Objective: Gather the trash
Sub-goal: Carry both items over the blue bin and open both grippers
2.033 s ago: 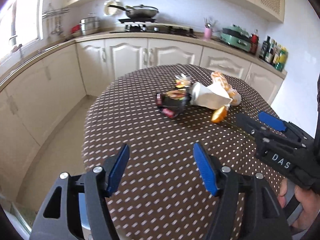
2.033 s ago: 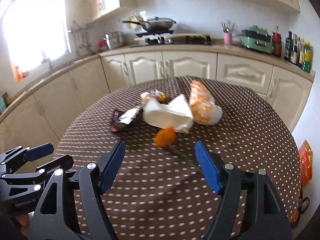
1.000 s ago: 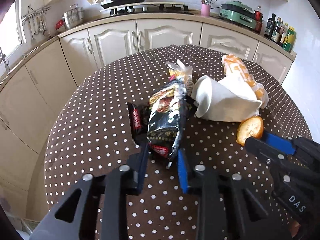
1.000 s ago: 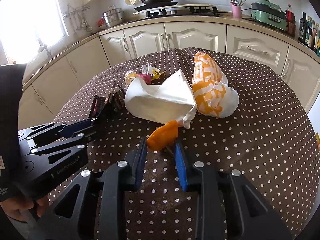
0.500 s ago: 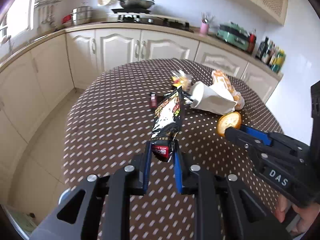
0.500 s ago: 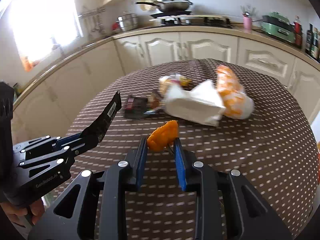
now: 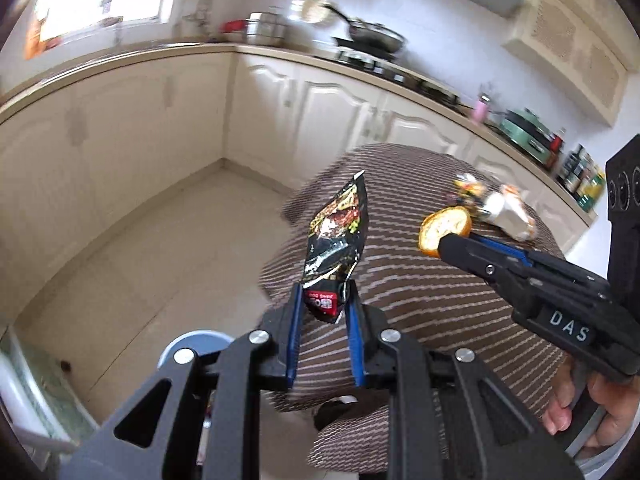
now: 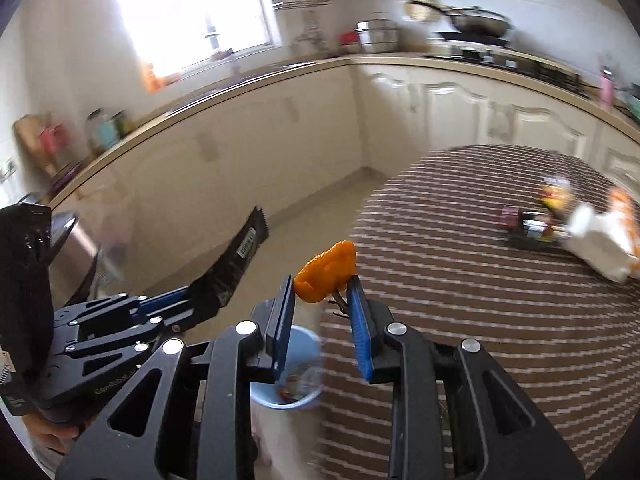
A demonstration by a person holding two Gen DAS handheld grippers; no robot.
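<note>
My left gripper is shut on a black snack wrapper and holds it upright in the air, past the table's left edge. It also shows in the right wrist view. My right gripper is shut on an orange peel with a thin stem, held over the table edge. The peel also shows in the left wrist view. A light blue bin with scraps inside stands on the floor just below both grippers; its rim shows in the left wrist view.
The round table with a brown dotted cloth holds a white paper bag, an orange-and-white bag and small wrappers. Cream kitchen cabinets run along the walls. A steel pedal bin stands at the left.
Both grippers have swung left, away from the table's middle, carrying the wrapper and the peel out over the table edge. The blue bin has come into view below them.
</note>
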